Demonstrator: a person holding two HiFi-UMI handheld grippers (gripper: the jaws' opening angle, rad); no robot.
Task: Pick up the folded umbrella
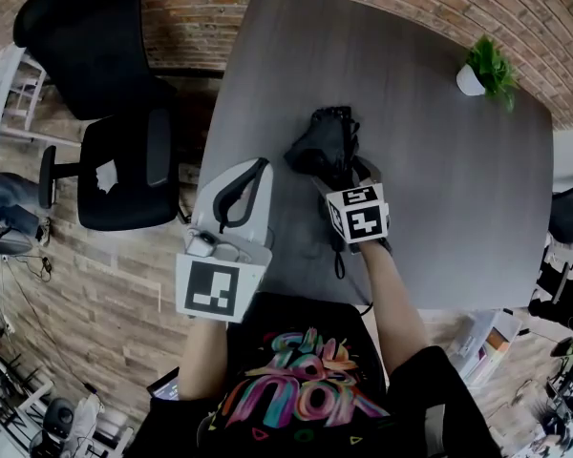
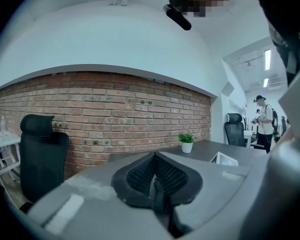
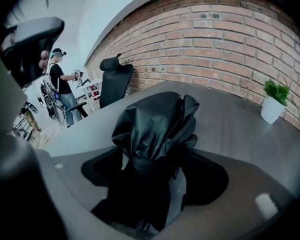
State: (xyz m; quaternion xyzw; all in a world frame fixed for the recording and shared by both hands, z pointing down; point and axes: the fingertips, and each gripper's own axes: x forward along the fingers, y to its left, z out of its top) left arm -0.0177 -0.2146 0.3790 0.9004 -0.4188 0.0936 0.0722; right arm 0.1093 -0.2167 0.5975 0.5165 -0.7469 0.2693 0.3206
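The folded umbrella [image 1: 323,146], a black bundle of crumpled fabric, lies on the grey table [image 1: 439,189] in the head view. My right gripper [image 1: 336,168] reaches down onto its near end. In the right gripper view the umbrella [image 3: 155,129] stands between the widely spread jaws of the right gripper [image 3: 155,184], and the dark pads sit out to either side without pressing on it. The umbrella's handle end is hidden under the gripper. My left gripper [image 1: 258,168] hovers over the table's left edge, apart from the umbrella. Its mesh pads [image 2: 140,176] meet with nothing between them.
A small potted plant [image 1: 485,68] stands at the table's far right corner. A black office chair [image 1: 115,113] sits left of the table by the brick wall [image 1: 191,17]. A person [image 3: 60,84] stands far off in the room.
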